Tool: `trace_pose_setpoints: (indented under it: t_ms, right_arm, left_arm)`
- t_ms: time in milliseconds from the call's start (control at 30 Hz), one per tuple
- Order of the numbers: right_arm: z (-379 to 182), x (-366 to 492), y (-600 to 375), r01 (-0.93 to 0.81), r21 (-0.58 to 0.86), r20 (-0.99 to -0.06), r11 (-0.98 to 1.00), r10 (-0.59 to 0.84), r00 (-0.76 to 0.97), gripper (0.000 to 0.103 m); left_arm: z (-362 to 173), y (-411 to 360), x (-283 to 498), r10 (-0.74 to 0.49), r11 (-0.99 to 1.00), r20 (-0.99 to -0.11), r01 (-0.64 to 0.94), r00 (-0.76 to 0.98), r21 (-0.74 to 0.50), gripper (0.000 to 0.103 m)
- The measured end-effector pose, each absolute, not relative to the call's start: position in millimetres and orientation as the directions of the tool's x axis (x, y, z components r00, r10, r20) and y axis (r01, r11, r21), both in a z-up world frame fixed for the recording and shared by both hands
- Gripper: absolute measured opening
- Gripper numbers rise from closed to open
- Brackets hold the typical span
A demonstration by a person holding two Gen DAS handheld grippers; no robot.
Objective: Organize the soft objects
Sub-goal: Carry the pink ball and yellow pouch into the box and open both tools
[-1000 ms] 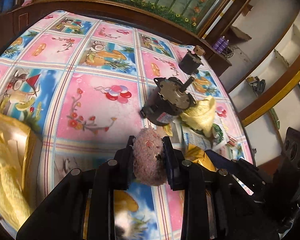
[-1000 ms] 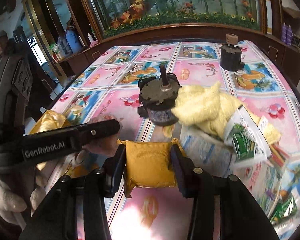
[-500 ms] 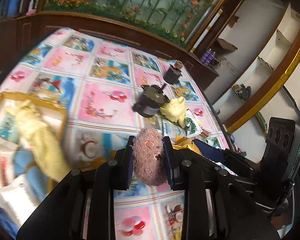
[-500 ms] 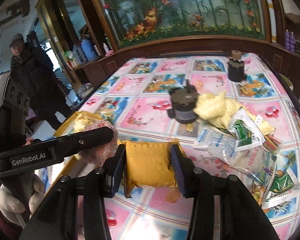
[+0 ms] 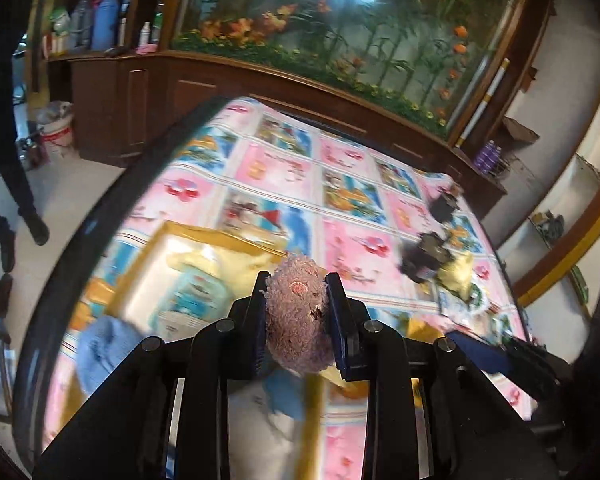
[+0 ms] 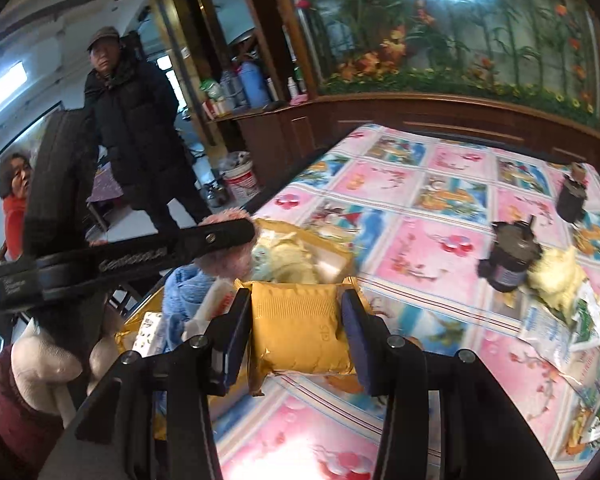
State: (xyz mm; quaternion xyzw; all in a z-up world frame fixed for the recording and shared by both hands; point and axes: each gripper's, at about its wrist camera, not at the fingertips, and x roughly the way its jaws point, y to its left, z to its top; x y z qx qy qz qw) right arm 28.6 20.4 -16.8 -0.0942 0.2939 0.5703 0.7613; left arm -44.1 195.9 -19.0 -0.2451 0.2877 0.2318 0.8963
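Patterned pink-and-blue desk (image 5: 352, 248) before a planted glass tank.
Left gripper (image 5: 298, 316): jaws clamped narrow on pink fuzzy ball (image 5: 298, 312), long axis upright, carried over gold box (image 5: 204, 236) ahead-left, likely for dropping in.
Right gripper (image 6: 296, 332): jaws half-wide, gripping yellow pouch (image 6: 298, 328) flat-faced, upright, just short of the box.

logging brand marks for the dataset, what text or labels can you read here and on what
"GenRobot.AI", smeared, partly legible: on the side of the left gripper, right wrist view.
Embossed mark on the yellow pack: too faint to read.
Printed sachets and the motor label: too blurred.
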Motion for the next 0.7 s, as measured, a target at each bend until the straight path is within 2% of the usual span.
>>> trace_pose_setpoints:
  t_ms: [167,467,700]
  right_arm:
    - [-30.0,15.0,59.4,-0.937,0.178,-0.594,0.300,0.792,0.141,0.045]
    - [-64.0,15.5,109.5,-0.939,0.141,-0.669,0.314,0.730,0.144,0.045]
    - [-70.4,13.9,123.1,-0.943,0.087,-0.678,0.321,0.712,0.180,0.045]
  left_arm:
    - [-38.3,240.9,-44.5,0.327,0.724,-0.660,-0.628,0.676,-0.285,0.026]
    - [-78.5,286.2,-30.1,0.315,0.675,-0.725,-0.682,0.613,-0.283,0.026]
    - [-96.1,296.5,-24.4,0.292,0.656,-0.758,-0.699,0.583,-0.286,0.029]
